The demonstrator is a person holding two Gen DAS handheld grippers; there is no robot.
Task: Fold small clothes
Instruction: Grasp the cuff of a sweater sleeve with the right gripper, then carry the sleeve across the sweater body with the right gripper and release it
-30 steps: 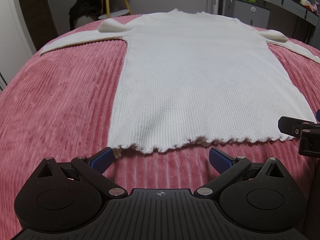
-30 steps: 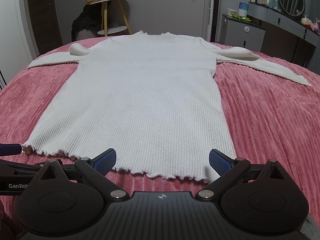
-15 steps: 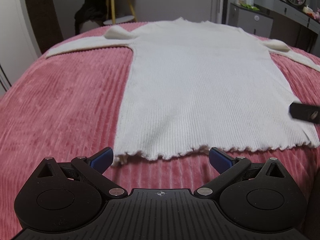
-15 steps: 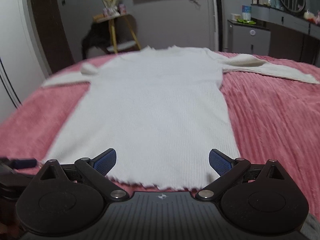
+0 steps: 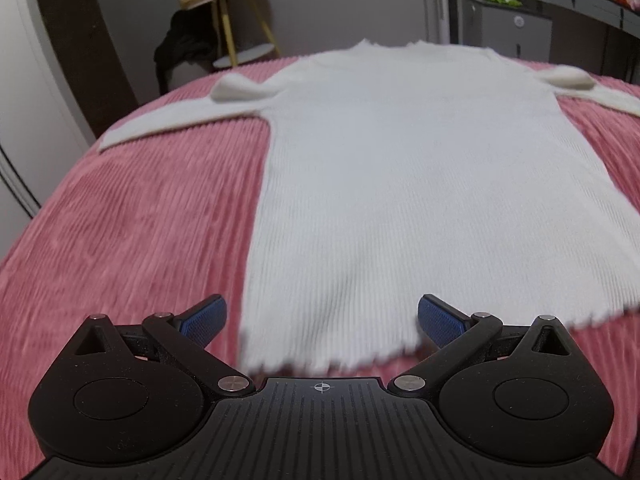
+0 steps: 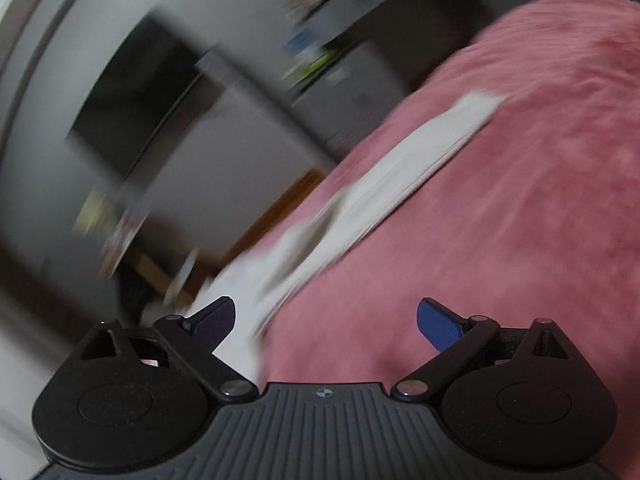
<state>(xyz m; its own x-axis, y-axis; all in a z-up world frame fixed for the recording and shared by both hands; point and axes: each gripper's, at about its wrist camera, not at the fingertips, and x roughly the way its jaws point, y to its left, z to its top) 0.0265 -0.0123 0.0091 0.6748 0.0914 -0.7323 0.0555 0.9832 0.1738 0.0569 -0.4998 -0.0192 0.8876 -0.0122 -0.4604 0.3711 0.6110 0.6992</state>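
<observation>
A white ribbed long-sleeved top point(image 5: 416, 184) lies flat on the pink corduroy bed cover point(image 5: 140, 232), neck away from me, sleeves spread to both sides. My left gripper point(image 5: 322, 322) is open and empty, low over the top's scalloped hem near its left corner. In the blurred, tilted right wrist view, my right gripper point(image 6: 326, 320) is open and empty above the pink cover point(image 6: 500, 240), beside the top's right sleeve point(image 6: 404, 176), which stretches away from it.
A yellow-legged side table point(image 5: 236, 20) with dark clothing stands behind the bed at left. A grey cabinet and dresser point(image 5: 516, 28) stand at back right. A white wardrobe door point(image 5: 24, 128) is at far left.
My left gripper has moved forward and lower toward the hem. My right gripper has swung sharply right and rolled, leaving the hem and now facing the right sleeve; its view is motion-blurred.
</observation>
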